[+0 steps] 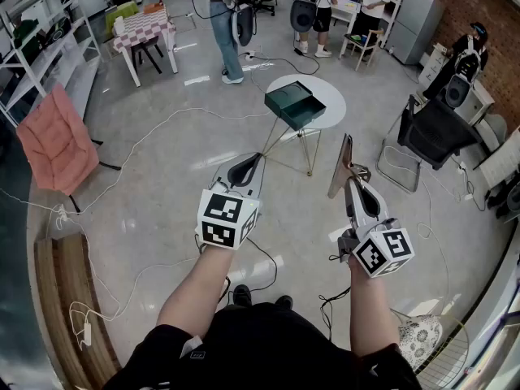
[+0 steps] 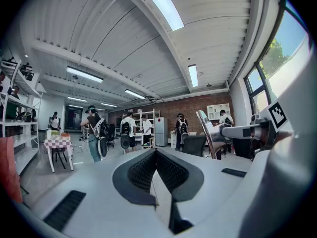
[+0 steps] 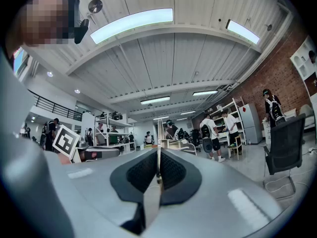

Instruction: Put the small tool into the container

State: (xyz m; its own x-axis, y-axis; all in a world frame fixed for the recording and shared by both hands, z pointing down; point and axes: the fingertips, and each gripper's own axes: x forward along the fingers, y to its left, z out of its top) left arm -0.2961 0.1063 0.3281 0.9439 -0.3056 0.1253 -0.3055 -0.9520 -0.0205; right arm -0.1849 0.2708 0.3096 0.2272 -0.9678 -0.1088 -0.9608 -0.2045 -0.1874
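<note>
Head view: small tool (image 1: pixel 345 157) lengthwise along right gripper (image 1: pixel 351 183), tip forward.

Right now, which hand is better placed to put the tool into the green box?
Right. The right claw is shut on the metal tool, which points toward the green box on the round table. The left claw is shut on nothing.

Green container (image 1: pixel 294 104) on round white table (image 1: pixel 335 101); left gripper (image 1: pixel 246 169); right gripper (image 1: pixel 353 185) gripping small tool (image 1: pixel 344 161); pink chair (image 1: pixel 53 140)
</note>
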